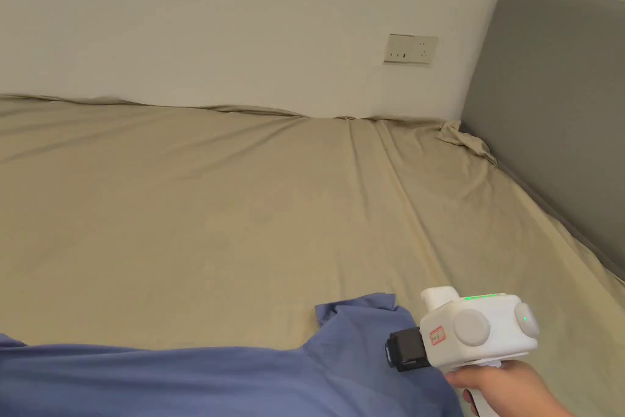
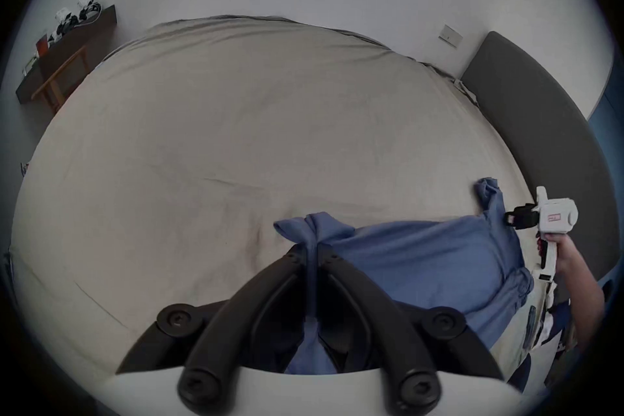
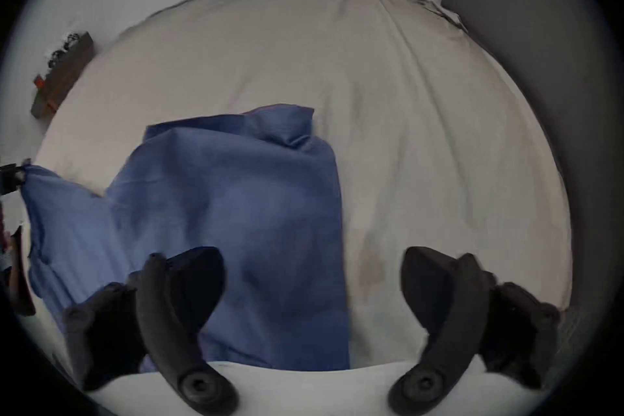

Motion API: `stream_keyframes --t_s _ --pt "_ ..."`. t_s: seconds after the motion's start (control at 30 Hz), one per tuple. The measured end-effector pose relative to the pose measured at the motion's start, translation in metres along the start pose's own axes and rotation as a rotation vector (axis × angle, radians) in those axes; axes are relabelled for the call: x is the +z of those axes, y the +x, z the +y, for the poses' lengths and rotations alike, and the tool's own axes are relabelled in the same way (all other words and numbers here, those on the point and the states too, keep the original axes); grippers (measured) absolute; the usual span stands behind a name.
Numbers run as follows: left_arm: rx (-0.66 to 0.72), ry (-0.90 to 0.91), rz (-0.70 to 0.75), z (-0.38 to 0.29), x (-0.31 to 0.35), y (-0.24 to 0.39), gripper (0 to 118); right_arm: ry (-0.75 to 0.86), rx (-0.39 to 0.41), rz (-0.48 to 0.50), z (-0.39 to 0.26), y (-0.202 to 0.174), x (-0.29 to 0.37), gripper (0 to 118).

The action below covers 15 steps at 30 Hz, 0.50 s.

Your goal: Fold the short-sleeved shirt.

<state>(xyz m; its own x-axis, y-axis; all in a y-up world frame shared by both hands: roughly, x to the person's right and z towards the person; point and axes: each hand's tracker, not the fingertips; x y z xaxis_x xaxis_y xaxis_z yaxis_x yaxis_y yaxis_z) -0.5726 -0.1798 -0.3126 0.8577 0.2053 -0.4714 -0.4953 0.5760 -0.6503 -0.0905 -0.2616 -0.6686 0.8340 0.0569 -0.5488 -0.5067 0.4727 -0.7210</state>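
Right, the blue short-sleeved shirt (image 3: pixel 236 220) is spread on the near part of the tan bed sheet (image 1: pixel 213 210), one sleeve poking up toward the far wall. Over in the left gripper view the left gripper (image 2: pixel 312 249) has its jaws pressed together on a bunched fold of the blue cloth, fabric running down between them. In the right gripper view the right gripper (image 3: pixel 312 274) hangs just above the shirt's right-hand edge with its jaws spread wide, nothing between them.

From the head camera we get the right gripper's white housing, a green light glowing on top, a hand (image 1: pixel 509 384) wrapped around its grip at the shirt's right end. A small red-edged sticker sits on that housing; its writing is too small to make out.

Behind, a grey headboard (image 1: pixel 549 113) stands on the right, and a pale socket plate (image 1: pixel 410 49) sits on the white wall. Both gripper views add something the head camera misses: a dark wooden table (image 2: pixel 64 55) with clutter on it, off past the bed's left end. The left gripper view also catches the right gripper from the side, well apart along the shirt.
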Motion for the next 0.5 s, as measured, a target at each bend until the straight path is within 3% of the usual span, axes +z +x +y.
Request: stream_keyframes --t_s 0.07,0.13,0.17,0.27,0.33,0.5 --pt "0.008 -0.008 -0.002 -0.002 -0.001 -0.002 3 0.031 0.043 0.009 0.001 -0.007 0.002 72" --pt "0.002 -0.017 0.005 -0.003 -0.004 -0.003 3 0.004 0.103 0.01 0.005 -0.014 0.003 22" --pt "0.0 -0.021 0.008 -0.004 -0.005 -0.004 3 -0.008 0.113 0.026 0.006 -0.016 0.004 7" --pt "0.018 -0.022 0.004 -0.006 -0.006 -0.007 3 0.045 0.154 0.02 0.009 -0.024 0.017 6" --pt "0.027 -0.016 0.004 -0.007 -0.006 -0.012 3 0.082 0.146 0.12 0.012 -0.021 0.03 4" --pt "0.041 0.002 -0.045 -0.008 0.029 -0.021 3 0.226 0.117 0.238 -0.001 -0.012 0.105 4"
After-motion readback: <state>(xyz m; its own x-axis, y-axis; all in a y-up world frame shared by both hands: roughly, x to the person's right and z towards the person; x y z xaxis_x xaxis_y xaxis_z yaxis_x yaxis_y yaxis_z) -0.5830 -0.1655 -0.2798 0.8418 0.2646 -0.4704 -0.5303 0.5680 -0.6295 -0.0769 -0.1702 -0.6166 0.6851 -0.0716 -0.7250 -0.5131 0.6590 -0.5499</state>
